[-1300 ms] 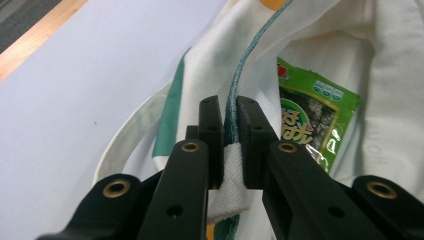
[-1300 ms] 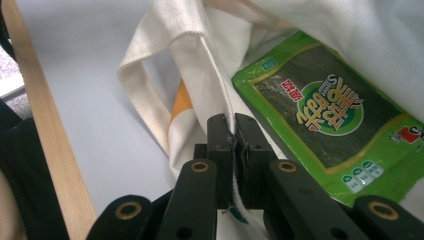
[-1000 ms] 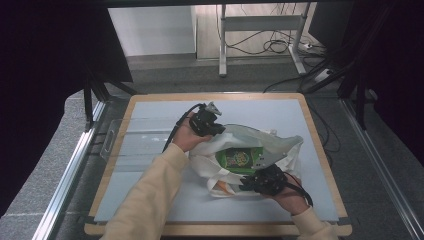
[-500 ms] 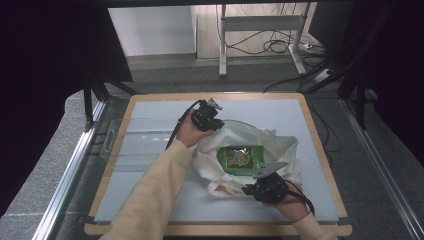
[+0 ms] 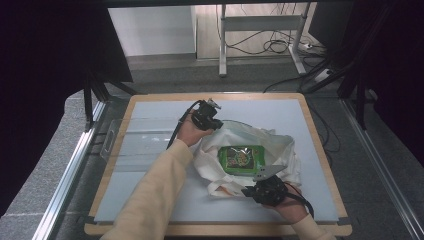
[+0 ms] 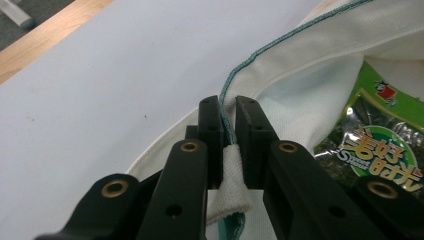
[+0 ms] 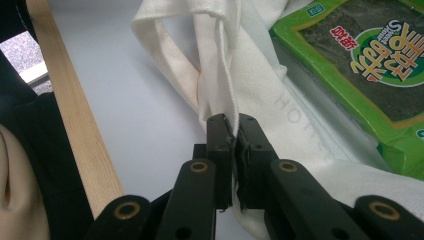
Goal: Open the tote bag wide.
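Observation:
A white cloth bag [image 5: 280, 145] lies spread on the pale mat [image 5: 150, 150], its mouth held apart. Inside lies a green snack packet [image 5: 241, 158], also seen in the left gripper view [image 6: 380, 145] and the right gripper view [image 7: 365, 65]. My left gripper [image 5: 214, 122] is at the bag's far left rim, shut on the teal-stitched edge [image 6: 227, 125]. My right gripper [image 5: 260, 192] is at the bag's near side, shut on a fold of cloth beside the bag's strap [image 7: 220, 60].
The mat sits on a wooden board [image 5: 310, 125] whose edge runs close by the right gripper [image 7: 75, 125]. A clear plastic tray [image 5: 112, 142] lies at the mat's left. Dark frames and cables stand beyond the board.
The right gripper has pulled its hold of the bag toward the near edge, while the left gripper lifted slightly away. The bag's mouth has widened and the packet lies flatter inside.

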Tool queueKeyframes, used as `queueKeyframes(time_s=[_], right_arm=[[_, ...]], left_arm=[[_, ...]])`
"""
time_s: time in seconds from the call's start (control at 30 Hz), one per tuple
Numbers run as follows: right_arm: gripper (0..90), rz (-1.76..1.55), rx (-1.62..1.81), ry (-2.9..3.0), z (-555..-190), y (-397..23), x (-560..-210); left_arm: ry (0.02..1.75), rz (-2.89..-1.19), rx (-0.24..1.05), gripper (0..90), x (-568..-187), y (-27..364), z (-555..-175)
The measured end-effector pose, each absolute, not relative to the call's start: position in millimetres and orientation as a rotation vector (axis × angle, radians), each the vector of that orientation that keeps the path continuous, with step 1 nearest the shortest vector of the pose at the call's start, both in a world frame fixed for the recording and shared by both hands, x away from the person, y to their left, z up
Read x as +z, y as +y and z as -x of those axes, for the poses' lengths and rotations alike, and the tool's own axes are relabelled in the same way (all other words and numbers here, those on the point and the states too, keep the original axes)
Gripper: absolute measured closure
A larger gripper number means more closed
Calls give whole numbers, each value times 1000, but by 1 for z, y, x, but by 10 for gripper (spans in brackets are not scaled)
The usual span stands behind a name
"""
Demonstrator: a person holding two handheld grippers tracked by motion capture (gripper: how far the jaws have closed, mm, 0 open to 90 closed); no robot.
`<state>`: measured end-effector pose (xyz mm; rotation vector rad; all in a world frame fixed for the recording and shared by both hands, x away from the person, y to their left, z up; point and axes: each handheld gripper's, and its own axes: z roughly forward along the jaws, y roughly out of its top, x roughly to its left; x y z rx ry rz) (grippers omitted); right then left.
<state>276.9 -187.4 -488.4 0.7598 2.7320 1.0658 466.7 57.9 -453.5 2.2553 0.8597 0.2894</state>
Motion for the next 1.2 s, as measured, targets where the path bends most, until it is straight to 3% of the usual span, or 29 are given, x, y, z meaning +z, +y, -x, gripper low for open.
queueKeyframes(time_s=[0.17,0.27,0.37,0.4,0.5,0.6,0.83,1.2], right_arm=[[837,-747,1063,2729,-277,-187,-487],[790,-749,1082,2719,-277,-187,-485],[721,-740,1109,2710,-277,-186,-482],[675,-738,1115,2703,-276,-186,-479],[629,-734,1137,2689,-275,-186,-476],[511,-740,1177,2639,-274,-187,-469],[431,-788,1243,2573,-275,-192,-457],[395,-843,1266,2511,-278,-200,-450]], left_arm=[[815,-2248,293,816,-448,62,-457],[789,-2247,292,773,-443,63,-449],[766,-2240,296,619,-437,65,-438],[746,-2228,313,501,-430,67,-430],[720,-2218,319,461,-422,71,-421],[686,-2219,347,394,-412,77,-407],[652,-2175,296,324,-408,90,-377],[623,-2146,248,328,-424,103,-341]])
